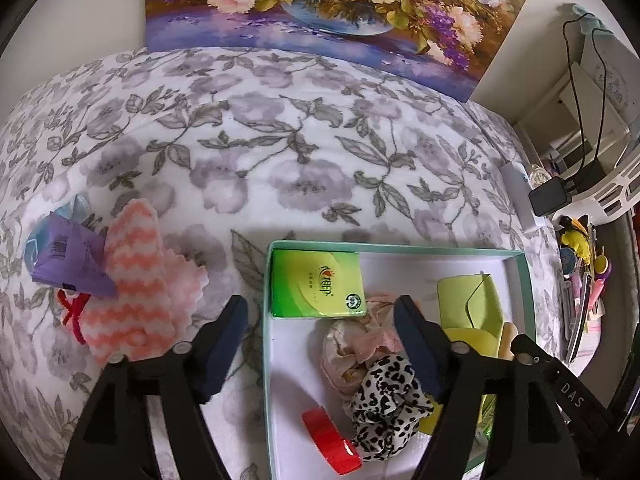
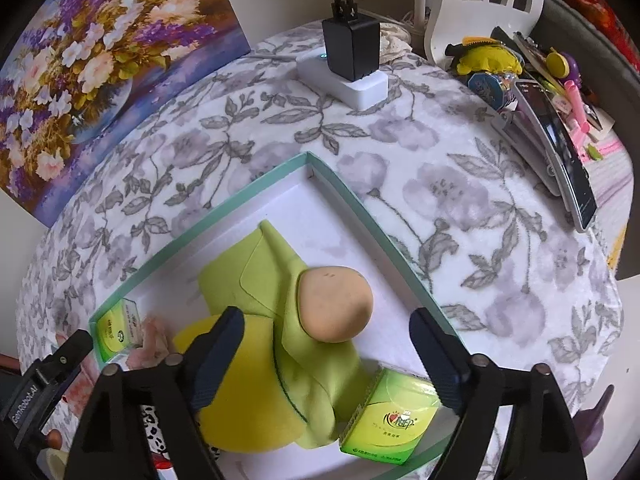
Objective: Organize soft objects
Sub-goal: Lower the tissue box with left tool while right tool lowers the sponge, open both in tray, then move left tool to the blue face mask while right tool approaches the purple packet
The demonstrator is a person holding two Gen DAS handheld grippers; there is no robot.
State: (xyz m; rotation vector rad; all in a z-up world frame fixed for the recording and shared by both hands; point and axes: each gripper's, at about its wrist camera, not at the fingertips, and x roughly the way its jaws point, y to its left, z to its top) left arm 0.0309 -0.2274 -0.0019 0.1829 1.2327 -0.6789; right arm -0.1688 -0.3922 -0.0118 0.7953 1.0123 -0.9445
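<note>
1. Left tool (image 1: 320, 334) open above the box (image 1: 400, 247), nothing between its fingers; leopard scrunchie (image 1: 386, 404), pink scrunchie (image 1: 360, 350), tissue pack (image 1: 316, 282) and red tape (image 1: 330, 438) inside
2. Right tool (image 2: 326, 342) open over the green plush toy (image 2: 280, 360) lying in the box, not pressing it
3. Pink striped cloth (image 1: 140, 280) left on the floral blanket (image 1: 280, 140)

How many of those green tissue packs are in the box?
2. One tissue pack lies flat in the box's far left corner; another tissue pack stands on edge at the right side, beside the green plush toy. More may be hidden underneath.
</note>
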